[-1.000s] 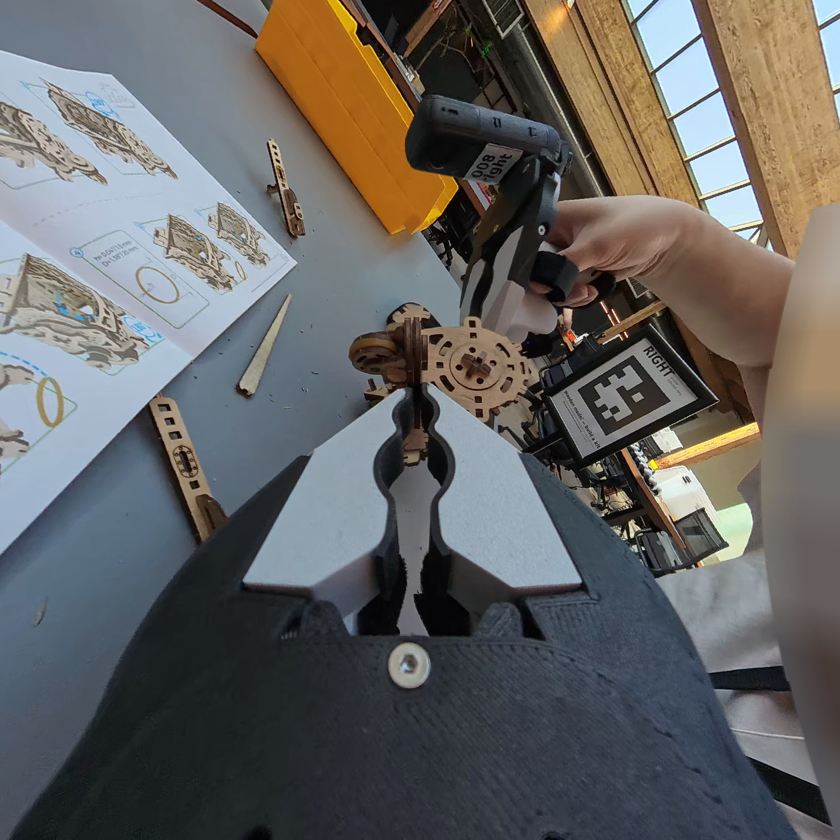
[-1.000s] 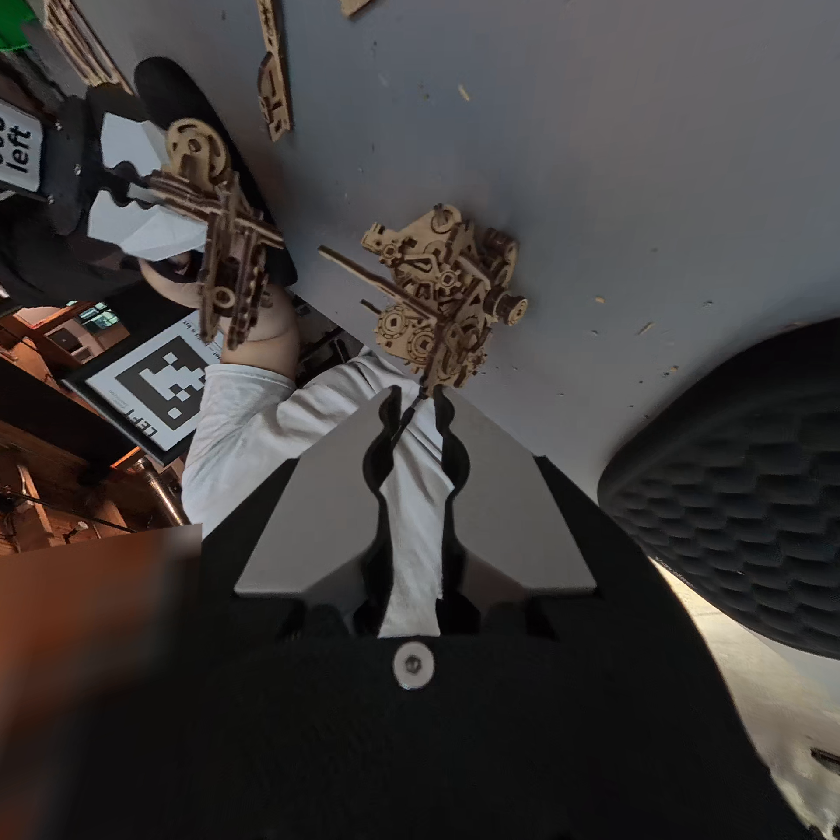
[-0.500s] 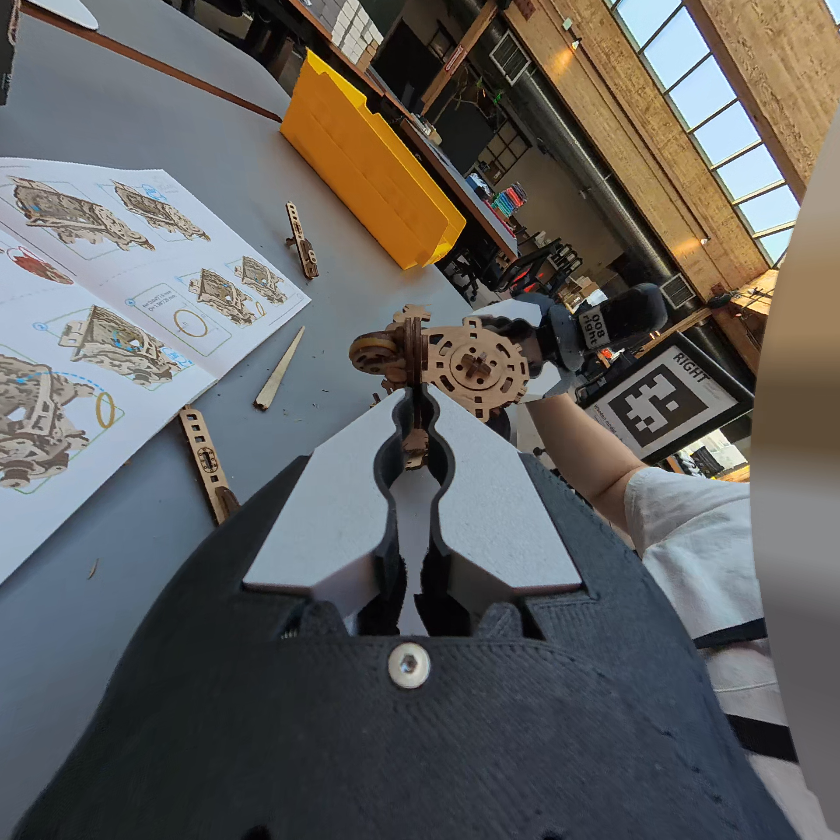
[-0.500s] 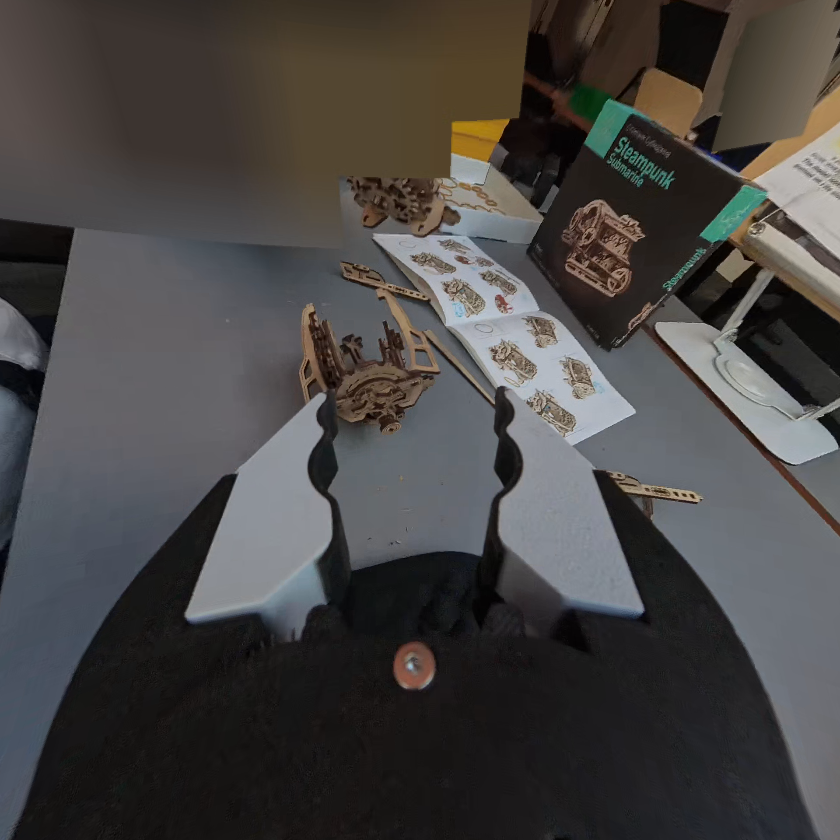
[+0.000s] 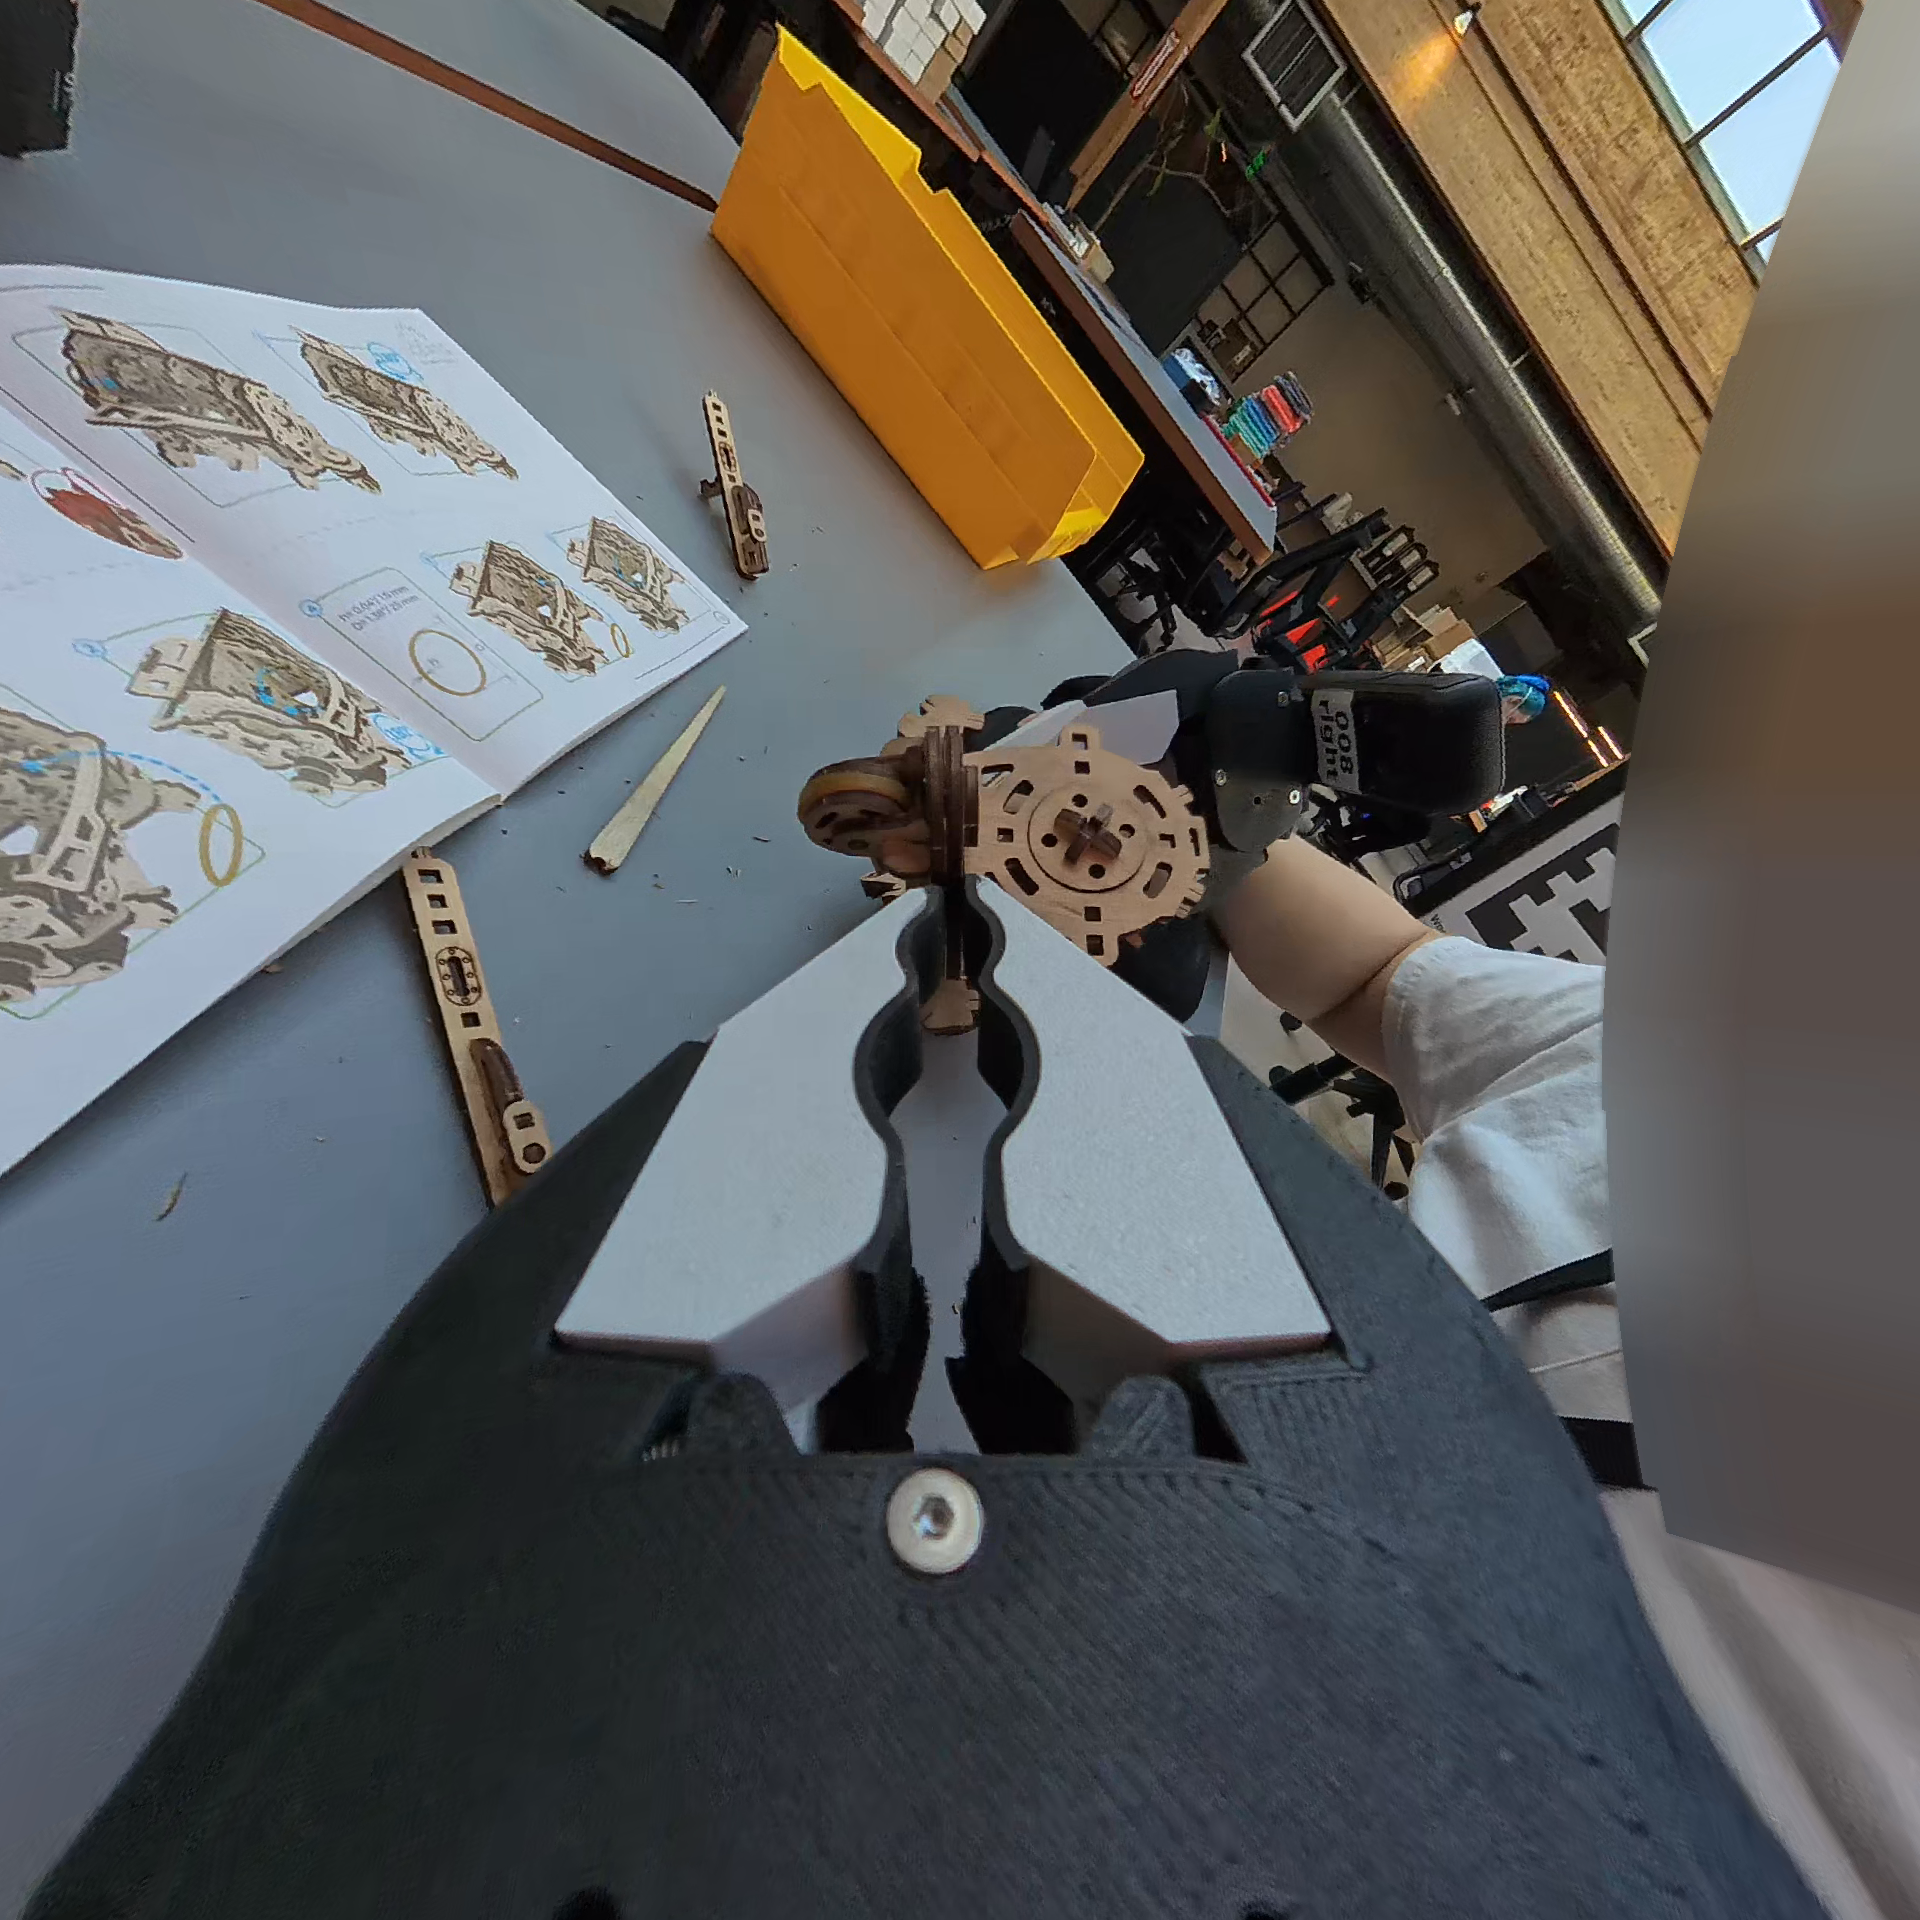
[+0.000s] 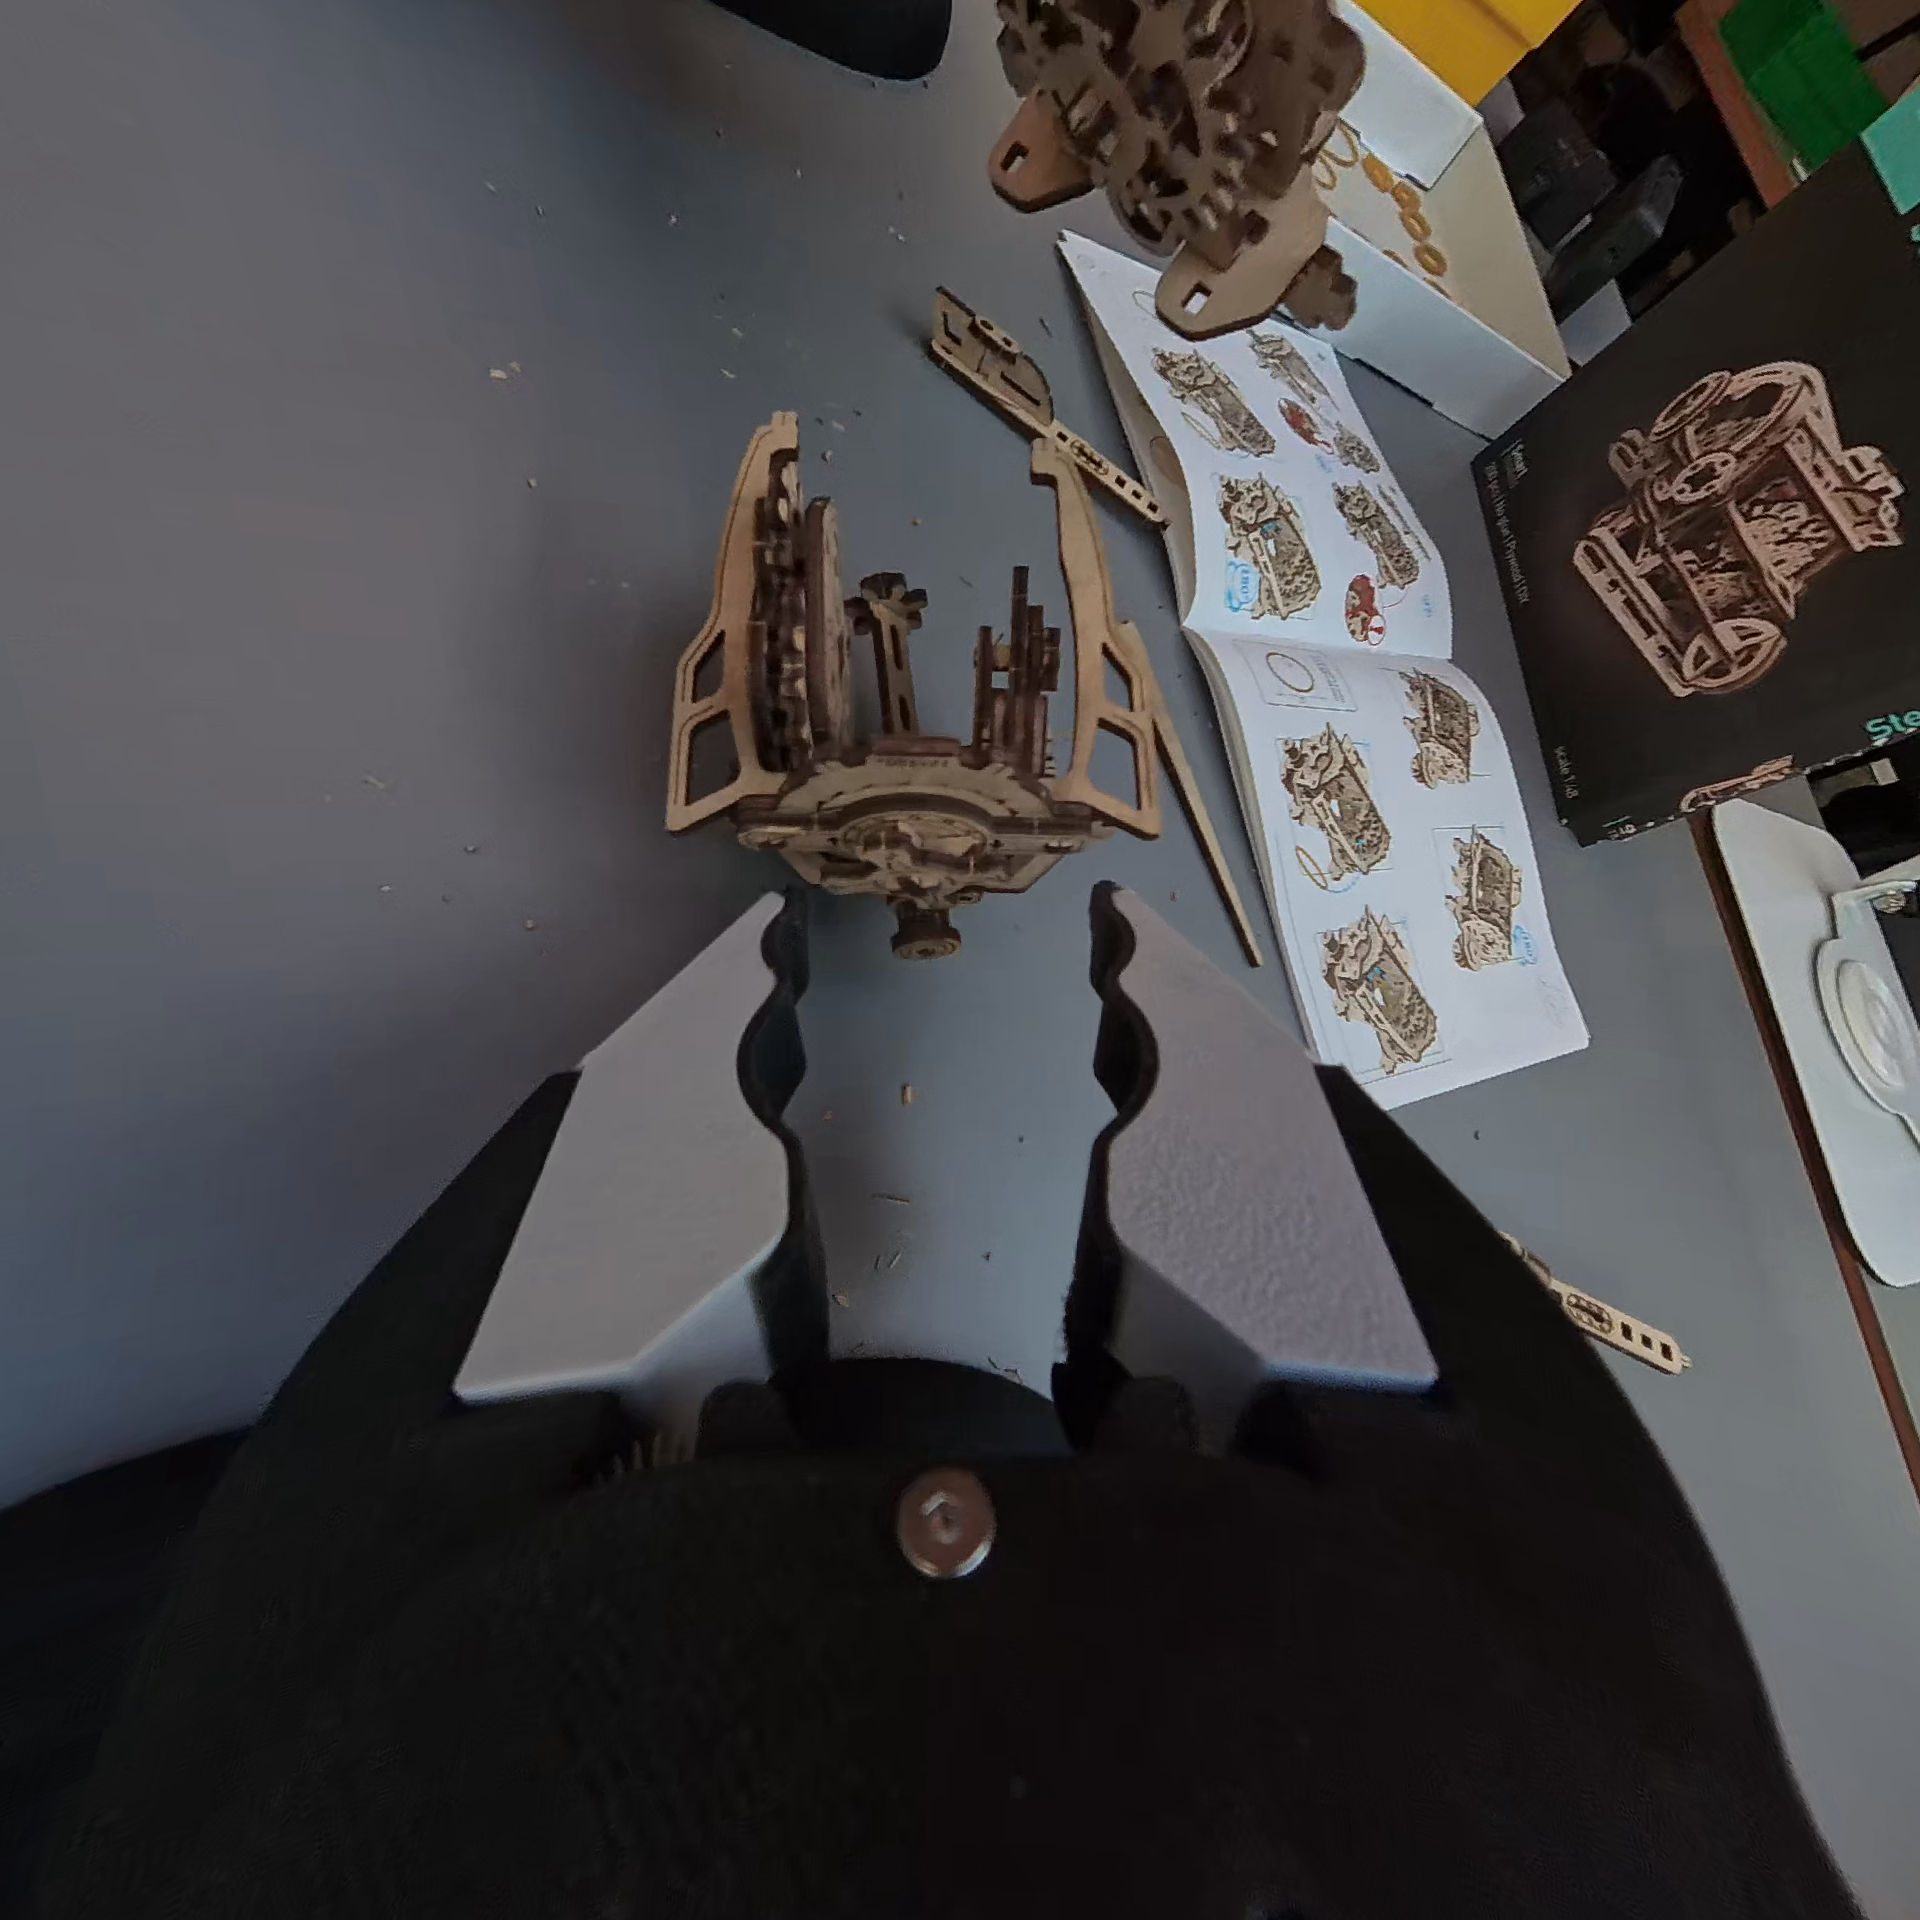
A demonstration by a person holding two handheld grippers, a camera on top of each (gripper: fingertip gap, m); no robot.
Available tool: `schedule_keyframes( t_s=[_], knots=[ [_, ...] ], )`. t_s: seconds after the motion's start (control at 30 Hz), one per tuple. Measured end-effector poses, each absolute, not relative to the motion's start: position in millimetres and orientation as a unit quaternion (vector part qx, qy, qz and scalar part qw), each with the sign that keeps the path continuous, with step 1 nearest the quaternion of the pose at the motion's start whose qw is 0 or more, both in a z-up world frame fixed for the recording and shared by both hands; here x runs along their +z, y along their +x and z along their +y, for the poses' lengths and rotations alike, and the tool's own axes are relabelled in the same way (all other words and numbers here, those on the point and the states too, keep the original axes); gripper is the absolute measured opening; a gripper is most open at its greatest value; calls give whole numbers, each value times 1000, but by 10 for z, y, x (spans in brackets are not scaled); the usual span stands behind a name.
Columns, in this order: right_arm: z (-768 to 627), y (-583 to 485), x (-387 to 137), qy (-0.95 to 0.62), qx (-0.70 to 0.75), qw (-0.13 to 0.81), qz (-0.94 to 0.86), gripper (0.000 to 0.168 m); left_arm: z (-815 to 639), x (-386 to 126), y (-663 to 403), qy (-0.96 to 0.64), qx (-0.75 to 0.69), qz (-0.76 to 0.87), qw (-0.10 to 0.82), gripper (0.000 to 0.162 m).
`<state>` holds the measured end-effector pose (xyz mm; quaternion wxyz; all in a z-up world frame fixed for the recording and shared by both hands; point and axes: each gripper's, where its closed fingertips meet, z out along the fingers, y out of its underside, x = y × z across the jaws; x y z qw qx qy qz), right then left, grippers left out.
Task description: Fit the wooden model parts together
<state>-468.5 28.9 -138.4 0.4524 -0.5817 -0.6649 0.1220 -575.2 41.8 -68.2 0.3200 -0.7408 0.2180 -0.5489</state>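
My left gripper (image 5: 948, 902) is shut on a wooden gear assembly (image 5: 1091, 831), a toothed disc with a small wheel on a shaft, and holds it above the grey table (image 5: 312, 1299). My right gripper (image 6: 940, 904) is open and empty, with its tips just short of a partly built wooden model frame (image 6: 904, 707). The frame stands on the table with two curved side plates and gears between them. The right gripper also shows in the left wrist view (image 5: 1351, 748), just behind the gear assembly.
An open instruction booklet (image 6: 1351, 727) lies right of the frame, with a black kit box (image 6: 1714, 582) beyond it. A finished wooden model (image 6: 1174, 135) and a white box (image 6: 1434, 260) stand farther back. Loose wooden strips (image 5: 473, 1018) and a pointed stick (image 5: 655, 784) lie about. A yellow bin (image 5: 914, 312) stands at the table's edge.
My right gripper has opened, swung round to face the table, and come closer to the model frame. My left gripper still holds the gear assembly, with little movement.
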Motion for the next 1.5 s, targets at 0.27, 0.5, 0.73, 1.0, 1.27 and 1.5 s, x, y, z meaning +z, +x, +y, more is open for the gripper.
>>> schedule_keyframes(
  t_s=[0.27, 0.5, 0.73, 1.0, 1.27, 1.5],
  knots=[
    [343, -4671, -1423, -593, 120, 442, -662, 34, 447, -704, -5752, -744, -549, 215, 315, 0],
    [318, -4661, -1491, -615, 146, 399, -664, 26, 453, -754, -5753, -753, -545, 209, 304, 0],
    [285, -4659, -1504, -607, 148, 390, -677, 12, 453, -707, -5722, -756, -537, 206, 314, 0],
    [244, -4654, -1536, -619, 137, 386, -671, 12, 442, -812, -5742, -768, -548, 143, 298, 0],
    [192, -4694, -1446, -682, 257, 330, -600, 11, 482, -791, -5808, -743, -592, 76, 303, 0],
    [143, -4696, -1346, -712, 352, 291, -533, 11, 456, -833, -5807, -730, -614, 57, 293, 0]
  ],
)
